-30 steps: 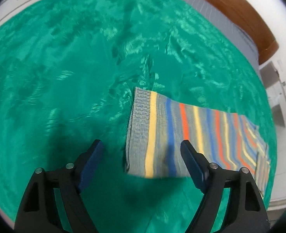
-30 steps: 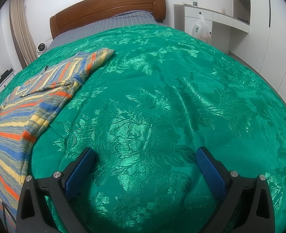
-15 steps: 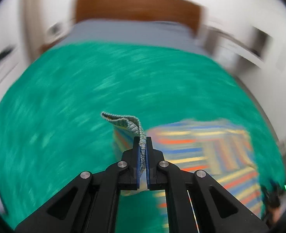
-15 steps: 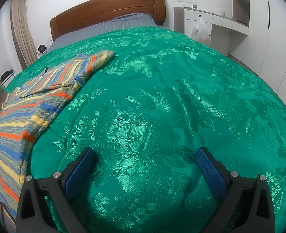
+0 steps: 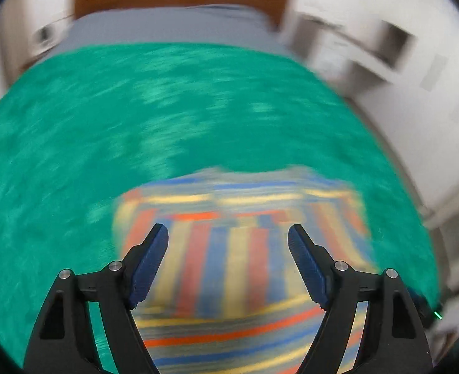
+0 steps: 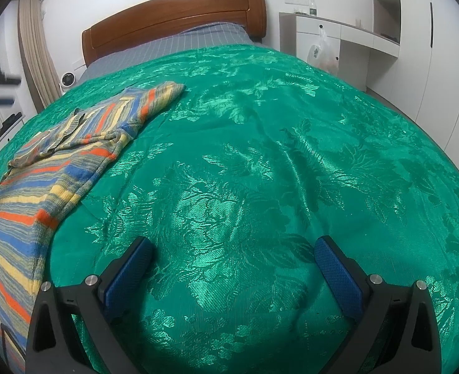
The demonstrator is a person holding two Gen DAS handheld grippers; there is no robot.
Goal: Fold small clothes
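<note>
Across the bed: a shiny green brocade bedspread [image 6: 260, 162] covered the mattress, with a curved brown wooden headboard [image 6: 173, 15] at the far end.
Garment: the small knitted top striped in orange, blue, yellow and grey [image 6: 42, 174] lay flat on the left side of the bedspread, well left of the right tool and directly beneath the left one.
Sleeve: one striped sleeve [image 6: 157, 96] reached toward the far right of the top, and it looked not yet folded in.
Left gripper [image 5: 227, 238]: jaws had just been opening and stood wide, nothing between the blue pads; the striped knit [image 5: 229, 265] showed below them, blurred, so whether a flap had landed across the body I could not tell.
Why so wide: probably a let-go, so cloth could settle on the top without being dragged.
Right gripper [image 6: 234, 251]: fingers spread wide and empty over bare bedspread, apart from the garment, likely parked clear of the left hand's work.
Stage: a judgement only, an early fold, with the far sleeve probably next.
Risk: loose knit might bunch or slide on the slick brocade.
</note>
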